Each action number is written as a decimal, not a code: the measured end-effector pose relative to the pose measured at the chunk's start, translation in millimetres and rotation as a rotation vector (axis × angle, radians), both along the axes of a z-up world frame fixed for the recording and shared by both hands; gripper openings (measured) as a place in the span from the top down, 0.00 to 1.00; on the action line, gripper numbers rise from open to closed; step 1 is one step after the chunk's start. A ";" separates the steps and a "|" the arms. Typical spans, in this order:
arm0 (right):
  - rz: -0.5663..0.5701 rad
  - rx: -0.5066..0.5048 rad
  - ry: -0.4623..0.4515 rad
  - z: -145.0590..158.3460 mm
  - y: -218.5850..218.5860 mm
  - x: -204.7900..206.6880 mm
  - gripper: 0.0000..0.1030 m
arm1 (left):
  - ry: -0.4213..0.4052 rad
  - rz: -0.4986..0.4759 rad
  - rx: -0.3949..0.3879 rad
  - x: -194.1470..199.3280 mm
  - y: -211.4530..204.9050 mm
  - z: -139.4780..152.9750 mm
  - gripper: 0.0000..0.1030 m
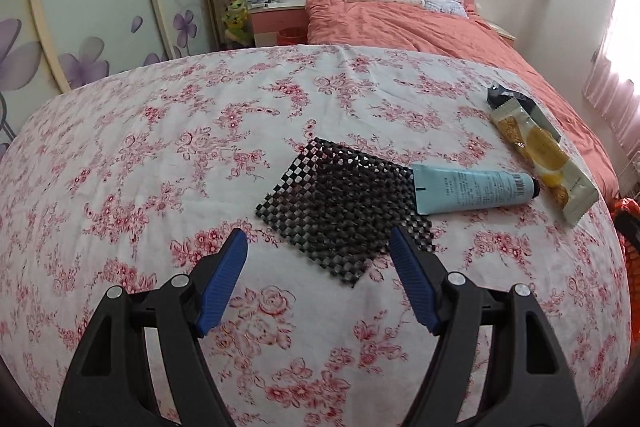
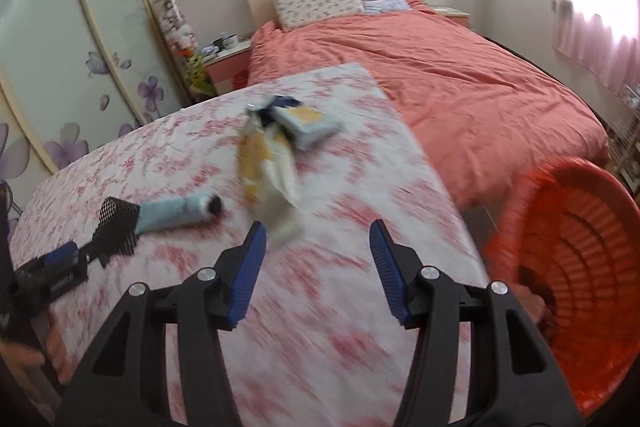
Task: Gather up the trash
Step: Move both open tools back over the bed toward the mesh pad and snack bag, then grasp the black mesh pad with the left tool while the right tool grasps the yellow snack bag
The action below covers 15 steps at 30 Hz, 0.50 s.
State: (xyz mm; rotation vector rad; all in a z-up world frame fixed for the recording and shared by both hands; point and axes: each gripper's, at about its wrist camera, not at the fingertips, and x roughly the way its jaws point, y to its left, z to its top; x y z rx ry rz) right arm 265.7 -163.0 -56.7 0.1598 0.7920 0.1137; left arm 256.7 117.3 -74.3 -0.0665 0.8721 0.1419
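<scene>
Black mesh, a small square mat (image 1: 348, 211), lies flat on the flowered cloth (image 1: 160, 155) that covers the table. A pale blue tube (image 1: 476, 189) rests with its flat end on the mat's far right corner, its dark cap pointing away from the mat. Just past the cap, a long yellow and white snack wrapper (image 1: 540, 155) lies beside the tube, near the table's right edge. The right wrist view, blurred, shows one more small blue and yellow packet (image 2: 308, 125) beyond the wrapper, farther from the mat.

The left gripper (image 1: 318, 247) hovers over the mat's near edge with its blue pads spread wide and nothing between them. The right gripper (image 2: 318, 241) stands open too, empty, over the cloth on the near side of the wrapper. A hand (image 2: 48, 347) shows at the lower left of that view, around the left gripper's handle.

Right of the table, well off from the mat, stands an orange slatted basket (image 2: 576, 259). Behind the table stretches a bed with a coral cover (image 1: 420, 27).
</scene>
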 end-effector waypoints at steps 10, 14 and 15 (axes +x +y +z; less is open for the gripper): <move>-0.001 -0.033 0.095 -26.3 42.7 71.0 0.48 | 0.002 -0.041 -0.020 9.2 0.7 -5.7 0.16; 0.009 -0.065 0.105 -32.8 50.8 79.8 0.53 | 0.012 -0.051 0.004 13.0 -5.0 -8.9 0.16; 0.014 -0.082 0.103 -33.6 52.6 79.9 0.57 | 0.018 -0.052 0.008 14.4 -6.5 -10.1 0.16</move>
